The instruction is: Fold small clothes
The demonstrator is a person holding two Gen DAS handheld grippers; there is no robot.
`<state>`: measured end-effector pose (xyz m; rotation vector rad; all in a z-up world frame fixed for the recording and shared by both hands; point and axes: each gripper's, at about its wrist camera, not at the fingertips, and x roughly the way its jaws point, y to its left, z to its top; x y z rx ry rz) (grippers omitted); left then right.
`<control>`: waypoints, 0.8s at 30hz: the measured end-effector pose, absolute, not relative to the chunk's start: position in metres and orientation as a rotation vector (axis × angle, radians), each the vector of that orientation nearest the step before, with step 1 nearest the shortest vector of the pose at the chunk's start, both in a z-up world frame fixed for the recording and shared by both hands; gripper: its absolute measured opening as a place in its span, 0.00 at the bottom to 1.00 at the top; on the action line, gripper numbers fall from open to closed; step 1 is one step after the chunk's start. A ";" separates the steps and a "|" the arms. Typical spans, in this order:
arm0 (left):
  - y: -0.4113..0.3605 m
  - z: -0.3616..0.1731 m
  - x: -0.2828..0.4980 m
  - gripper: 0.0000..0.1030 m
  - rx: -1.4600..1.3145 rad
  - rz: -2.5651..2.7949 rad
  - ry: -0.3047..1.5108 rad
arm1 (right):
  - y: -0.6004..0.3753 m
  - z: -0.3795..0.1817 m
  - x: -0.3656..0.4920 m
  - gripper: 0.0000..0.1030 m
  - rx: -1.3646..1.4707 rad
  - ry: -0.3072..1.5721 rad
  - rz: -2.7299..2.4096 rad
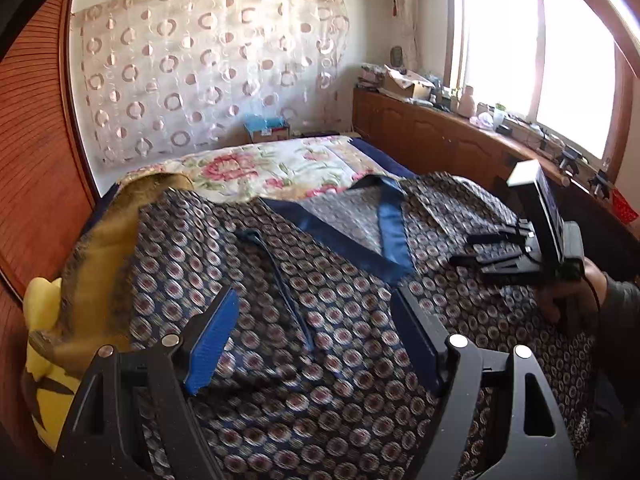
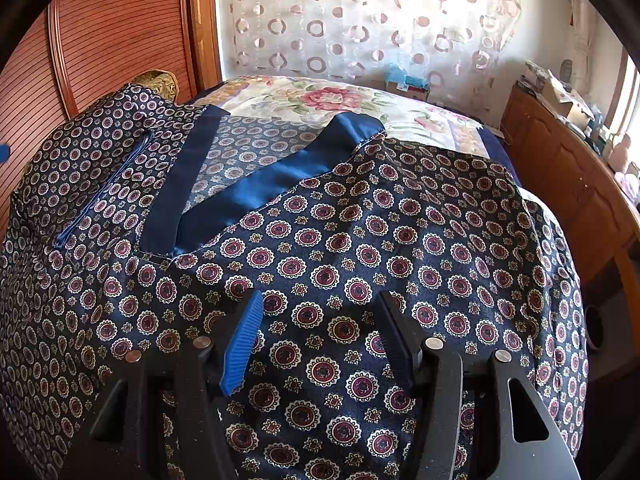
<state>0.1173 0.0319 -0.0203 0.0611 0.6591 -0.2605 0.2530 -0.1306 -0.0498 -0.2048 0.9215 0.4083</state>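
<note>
A navy patterned shirt (image 1: 320, 320) with a plain blue satin collar (image 1: 392, 224) lies spread front-up on the bed; it also fills the right wrist view (image 2: 360, 240), collar (image 2: 256, 192) toward the far side. My left gripper (image 1: 316, 300) is open and empty just above the shirt's left chest, by a blue-piped pocket (image 1: 288, 280). My right gripper (image 2: 320, 304) is open and empty above the shirt's right side; it also shows at the right of the left wrist view (image 1: 472, 248), held by a hand.
A floral bedspread (image 1: 280, 164) covers the far bed. A brown and yellow plush toy (image 1: 80, 280) lies at the shirt's left edge. A wooden wardrobe (image 2: 120, 32) stands on the left. A cluttered wooden cabinet (image 1: 440, 128) runs under the window on the right.
</note>
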 end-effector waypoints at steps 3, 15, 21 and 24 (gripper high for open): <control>0.022 -0.028 0.113 0.77 0.060 -0.274 0.671 | -0.131 -0.050 0.253 0.58 -0.205 0.921 0.409; 0.004 -0.042 0.104 0.77 0.059 -0.308 0.700 | -0.132 -0.050 0.251 0.58 -0.199 0.921 0.417; -0.002 -0.048 0.101 0.77 0.061 -0.318 0.710 | -0.154 -0.034 0.236 0.58 -0.154 0.877 0.415; -0.004 -0.052 0.100 0.77 0.061 -0.323 0.717 | -0.183 -0.021 0.227 0.58 -0.123 0.846 0.387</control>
